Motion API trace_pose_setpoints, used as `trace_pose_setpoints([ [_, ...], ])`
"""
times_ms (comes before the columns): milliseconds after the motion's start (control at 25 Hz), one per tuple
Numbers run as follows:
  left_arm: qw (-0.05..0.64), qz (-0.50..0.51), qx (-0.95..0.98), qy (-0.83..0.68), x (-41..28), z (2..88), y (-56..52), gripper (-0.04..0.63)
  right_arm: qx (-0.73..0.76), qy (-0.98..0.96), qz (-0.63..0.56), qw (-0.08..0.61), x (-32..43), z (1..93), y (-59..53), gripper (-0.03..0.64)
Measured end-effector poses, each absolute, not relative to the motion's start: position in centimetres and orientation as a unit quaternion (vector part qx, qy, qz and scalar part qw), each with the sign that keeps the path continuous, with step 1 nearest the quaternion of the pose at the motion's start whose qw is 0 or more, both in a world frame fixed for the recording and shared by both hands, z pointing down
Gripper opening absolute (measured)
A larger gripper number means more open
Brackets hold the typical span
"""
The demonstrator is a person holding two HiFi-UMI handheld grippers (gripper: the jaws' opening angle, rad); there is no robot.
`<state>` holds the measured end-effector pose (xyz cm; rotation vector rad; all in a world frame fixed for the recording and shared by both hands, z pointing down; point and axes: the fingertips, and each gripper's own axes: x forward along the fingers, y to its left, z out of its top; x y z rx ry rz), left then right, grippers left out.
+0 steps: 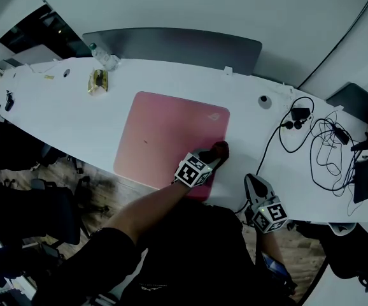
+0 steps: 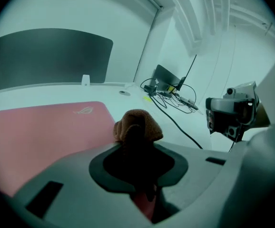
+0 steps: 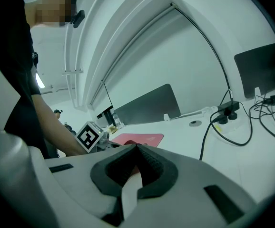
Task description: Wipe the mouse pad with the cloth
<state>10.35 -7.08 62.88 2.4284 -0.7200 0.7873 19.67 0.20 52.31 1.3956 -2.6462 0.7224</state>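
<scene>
White table (image 1: 171,88), pink mouse pad (image 1: 165,136) flat mid-table. Left gripper (image 1: 212,155) clamped on brown cloth (image 1: 220,149) at pad's near right corner. Right gripper (image 1: 253,183) jaws together, empty, off pad. Imo: keep cloth pressed flat, overlapping strokes toward far left.

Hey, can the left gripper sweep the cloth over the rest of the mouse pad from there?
Probably yes. The left gripper is shut on the cloth at the mouse pad's right edge, and nothing stands on the pad to block a sweep.
</scene>
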Motion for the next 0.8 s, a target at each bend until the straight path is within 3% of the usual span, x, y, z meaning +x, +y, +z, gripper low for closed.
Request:
trace_pose_setpoints([
  [400,0.226,0.306,0.869,-0.316,4.6,63.4,-8.6,0.089,0.461,-0.856,0.232,0.038,18.0,51.5,0.9,0.025],
  [800,0.255,0.294,0.845,-0.368,-4.2,63.6,-10.5,0.089,0.451,-0.859,0.237,0.044,12.5,51.1,0.8,0.025],
])
